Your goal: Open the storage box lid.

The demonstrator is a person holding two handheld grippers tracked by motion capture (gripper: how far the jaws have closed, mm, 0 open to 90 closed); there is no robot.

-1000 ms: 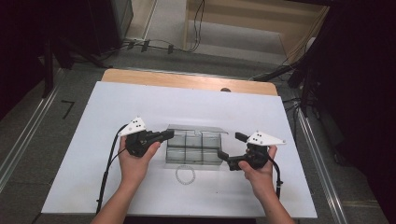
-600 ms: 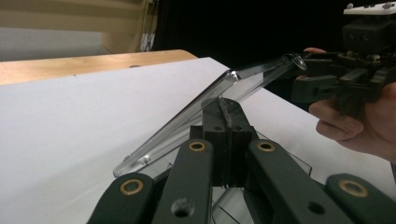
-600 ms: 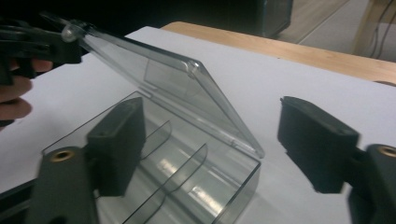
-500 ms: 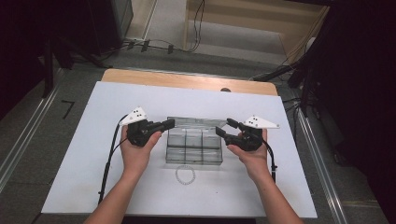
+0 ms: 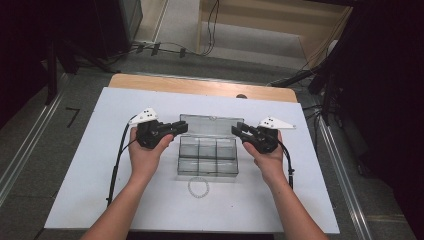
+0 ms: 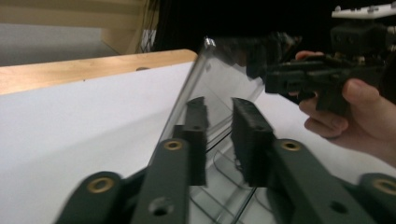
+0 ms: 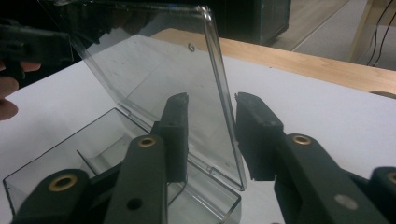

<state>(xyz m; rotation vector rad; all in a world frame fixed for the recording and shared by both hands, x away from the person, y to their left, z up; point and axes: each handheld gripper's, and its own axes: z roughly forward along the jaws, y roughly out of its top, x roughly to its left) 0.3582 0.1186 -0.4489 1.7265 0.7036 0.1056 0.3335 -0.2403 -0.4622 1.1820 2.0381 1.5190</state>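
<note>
On the white bench [image 5: 90, 165], beyond a bead bracelet [image 5: 200, 187], the clear compartment box [image 5: 207, 159] sits mid-opening, its lid [image 5: 210, 125] raised between the left claw [image 5: 181, 127] and right claw [image 5: 239, 131], both parted astride its side edges; next, I judge, swing it fully back.

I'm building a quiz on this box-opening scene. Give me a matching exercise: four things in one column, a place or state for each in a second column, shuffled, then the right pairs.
Things:
1. lid
2. bead bracelet
3. left gripper
4. wooden strip

Places or states:
A. along the table's far edge
B. raised, tilted open
C. at the lid's left edge
D. on the white surface, in front of the clear box

Pairs: 1-B, 2-D, 3-C, 4-A
</note>
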